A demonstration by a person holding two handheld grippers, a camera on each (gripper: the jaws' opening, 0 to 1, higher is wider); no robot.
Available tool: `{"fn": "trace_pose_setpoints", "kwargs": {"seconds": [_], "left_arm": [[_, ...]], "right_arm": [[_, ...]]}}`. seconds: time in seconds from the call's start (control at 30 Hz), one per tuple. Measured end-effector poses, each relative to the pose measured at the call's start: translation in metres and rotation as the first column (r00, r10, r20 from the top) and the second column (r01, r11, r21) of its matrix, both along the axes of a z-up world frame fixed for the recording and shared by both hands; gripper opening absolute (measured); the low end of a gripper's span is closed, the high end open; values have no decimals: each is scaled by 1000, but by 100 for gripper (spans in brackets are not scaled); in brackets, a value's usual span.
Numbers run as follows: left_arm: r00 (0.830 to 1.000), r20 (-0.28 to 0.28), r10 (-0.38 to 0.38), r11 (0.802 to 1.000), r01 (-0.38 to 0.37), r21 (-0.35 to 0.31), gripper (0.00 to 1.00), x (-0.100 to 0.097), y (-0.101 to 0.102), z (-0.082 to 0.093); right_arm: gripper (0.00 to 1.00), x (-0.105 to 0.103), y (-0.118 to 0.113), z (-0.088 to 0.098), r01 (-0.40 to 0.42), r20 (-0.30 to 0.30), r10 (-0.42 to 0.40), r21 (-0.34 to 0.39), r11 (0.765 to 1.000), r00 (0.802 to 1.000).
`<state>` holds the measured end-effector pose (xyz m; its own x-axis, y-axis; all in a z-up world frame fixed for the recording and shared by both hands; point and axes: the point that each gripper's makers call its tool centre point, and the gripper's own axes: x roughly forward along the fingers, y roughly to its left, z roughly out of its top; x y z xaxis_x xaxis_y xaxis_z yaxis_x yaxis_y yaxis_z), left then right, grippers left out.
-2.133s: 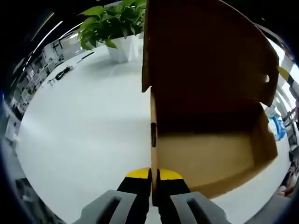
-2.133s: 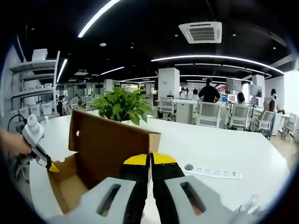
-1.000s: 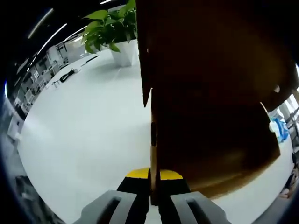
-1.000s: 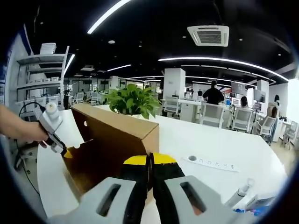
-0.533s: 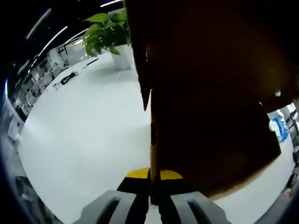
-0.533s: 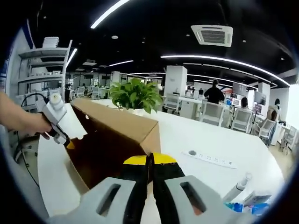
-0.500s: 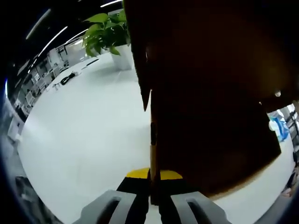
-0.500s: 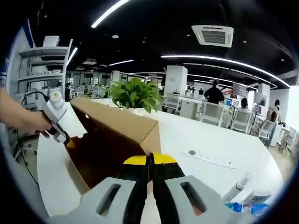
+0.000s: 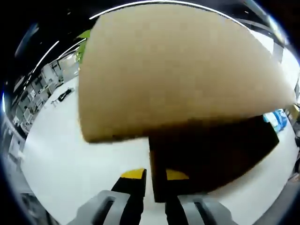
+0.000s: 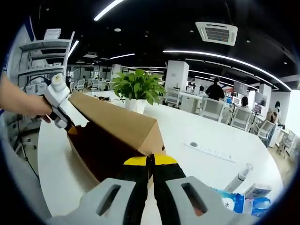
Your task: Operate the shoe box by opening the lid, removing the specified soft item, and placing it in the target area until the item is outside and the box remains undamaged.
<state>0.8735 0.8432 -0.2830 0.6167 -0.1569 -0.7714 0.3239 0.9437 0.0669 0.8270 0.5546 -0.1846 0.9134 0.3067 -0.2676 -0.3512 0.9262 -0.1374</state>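
The brown cardboard shoe box (image 10: 110,145) lies on the white table (image 10: 211,168). Its lid (image 10: 115,119) slopes down over the body, and its tan face (image 9: 178,70) hangs close over the dark inside (image 9: 211,150). My right gripper (image 10: 150,161) is shut on the lid's near corner. My left gripper (image 9: 155,175) has its jaws slightly apart, one on each side of the box's side wall (image 9: 157,187). From the right gripper view, the left gripper (image 10: 61,105), held by a hand, is at the box's far left end. No soft item can be seen.
A potted plant (image 10: 138,89) stands behind the box. A white power strip (image 10: 208,151) lies on the table to the right, with a bottle (image 10: 240,178) and blue packets (image 10: 234,201) near the right edge. People sit at desks in the background (image 10: 211,101).
The lid has swung down from upright to nearly over the box. The left jaws, earlier pinched on the side wall, have parted a little. The right gripper came down with the lid.
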Motion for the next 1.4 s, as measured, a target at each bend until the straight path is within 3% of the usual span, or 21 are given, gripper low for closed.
{"fn": "trace_pose_setpoints", "kwargs": {"seconds": [0.47, 0.63, 0.8, 1.2, 1.4], "left_arm": [[995, 15, -102, 995, 102, 2, 19, -36, -3, 22], [993, -19, -113, 994, 113, 2, 20, -43, 3, 12], [993, -26, -116, 993, 115, -13, 20, -53, 0, 9], [991, -50, -128, 992, 127, -24, 24, -62, -5, 16], [989, -65, -132, 991, 131, -19, 25, -67, -1, 10]], "right_arm": [[1, -10, 4, -21, -9, -62, 8, -12, 1000, 998], [0, -16, 3, -43, -17, -113, 15, -20, 1000, 993], [0, -18, 3, -53, -23, -137, 20, -24, 999, 990], [0, -26, 1, -68, -25, -195, 20, -26, 999, 981], [0, -29, -1, -77, -19, -224, 13, -28, 999, 974]]}}
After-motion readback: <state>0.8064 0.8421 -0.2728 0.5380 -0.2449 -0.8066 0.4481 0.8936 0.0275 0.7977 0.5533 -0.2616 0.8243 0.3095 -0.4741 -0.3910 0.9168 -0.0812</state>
